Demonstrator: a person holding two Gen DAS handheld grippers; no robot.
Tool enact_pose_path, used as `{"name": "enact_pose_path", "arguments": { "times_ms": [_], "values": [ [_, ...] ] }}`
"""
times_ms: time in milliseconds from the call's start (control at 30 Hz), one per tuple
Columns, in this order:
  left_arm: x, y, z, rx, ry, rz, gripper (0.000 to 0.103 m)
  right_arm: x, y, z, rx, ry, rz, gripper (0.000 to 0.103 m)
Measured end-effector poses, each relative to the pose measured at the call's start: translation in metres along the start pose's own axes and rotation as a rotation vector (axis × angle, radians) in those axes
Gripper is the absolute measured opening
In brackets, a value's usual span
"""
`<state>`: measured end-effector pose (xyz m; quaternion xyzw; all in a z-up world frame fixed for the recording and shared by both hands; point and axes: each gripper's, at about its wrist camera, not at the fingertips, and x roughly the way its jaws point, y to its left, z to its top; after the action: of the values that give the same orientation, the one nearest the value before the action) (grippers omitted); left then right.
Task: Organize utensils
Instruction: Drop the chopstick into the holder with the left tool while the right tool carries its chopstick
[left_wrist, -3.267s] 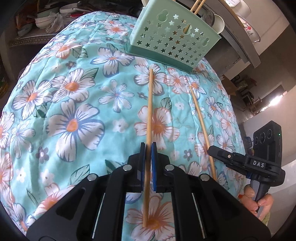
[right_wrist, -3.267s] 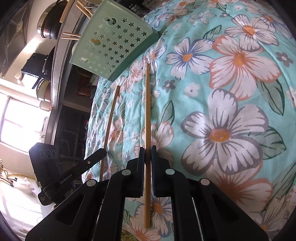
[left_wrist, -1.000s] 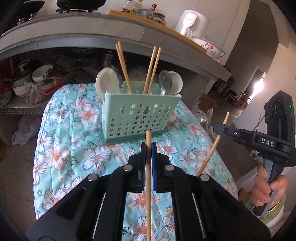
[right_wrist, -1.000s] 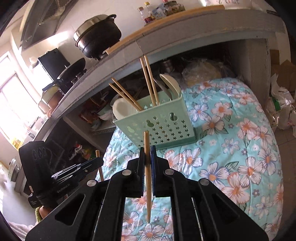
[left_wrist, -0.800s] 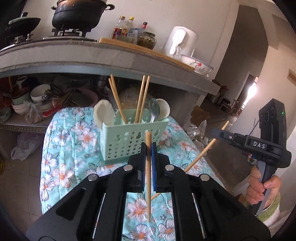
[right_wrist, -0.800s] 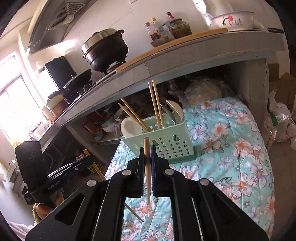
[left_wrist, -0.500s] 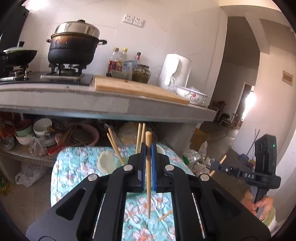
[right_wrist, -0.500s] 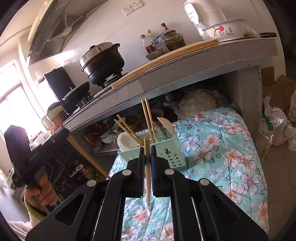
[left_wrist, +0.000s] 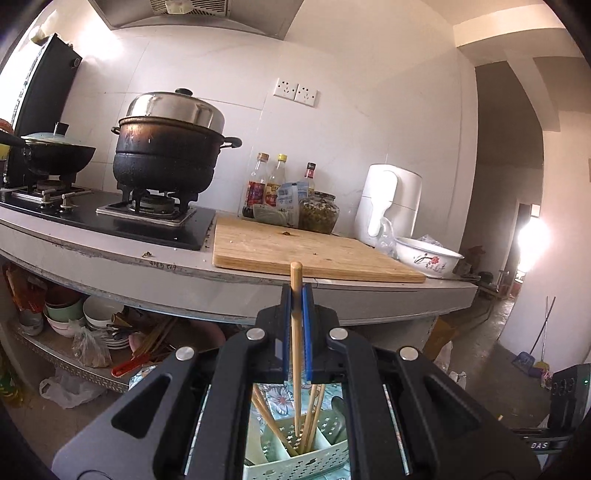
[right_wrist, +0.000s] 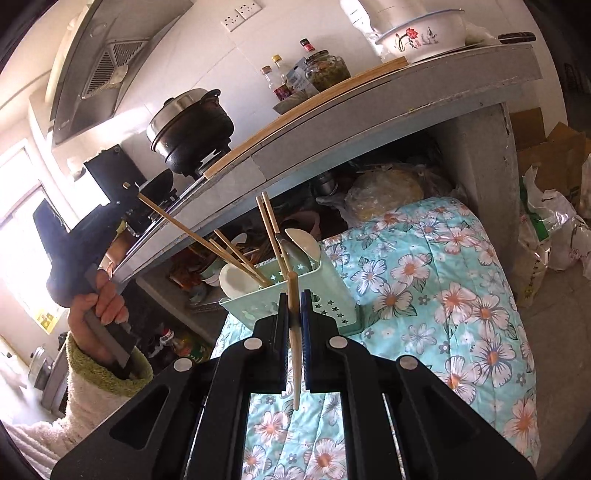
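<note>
We have raised both grippers: each pair of jaws pinches a wooden chopstick (left_wrist: 296, 332), the left's tip (left_wrist: 297, 432) now entering the mint-green perforated plastic caddy (left_wrist: 295, 467); insertion begins.

The only lettering I can read is "DAS", white on the black body of the right hand-held gripper (left_wrist: 541, 445), low right in the left wrist view. Bottle labels stay illegible.
</note>
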<state>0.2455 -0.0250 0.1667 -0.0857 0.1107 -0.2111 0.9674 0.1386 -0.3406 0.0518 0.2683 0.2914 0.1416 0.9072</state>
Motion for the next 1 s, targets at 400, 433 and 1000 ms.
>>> {"name": "enact_pose_path", "arguments": {
  "times_ms": [400, 433, 1000],
  "values": [
    [0.056, 0.017, -0.053, -0.062, 0.163, -0.011, 0.005, 0.016, -0.016, -0.001, 0.025, 0.039, 0.005, 0.006],
    [0.058, 0.018, -0.056, -0.072, 0.182, -0.021, 0.005, 0.016, -0.017, -0.001, 0.026, 0.039, 0.004, 0.006],
    [0.016, 0.015, -0.066, -0.042, 0.155, -0.027, 0.062, 0.014, -0.002, 0.007, -0.021, 0.019, -0.001, 0.006]
  ]
}}
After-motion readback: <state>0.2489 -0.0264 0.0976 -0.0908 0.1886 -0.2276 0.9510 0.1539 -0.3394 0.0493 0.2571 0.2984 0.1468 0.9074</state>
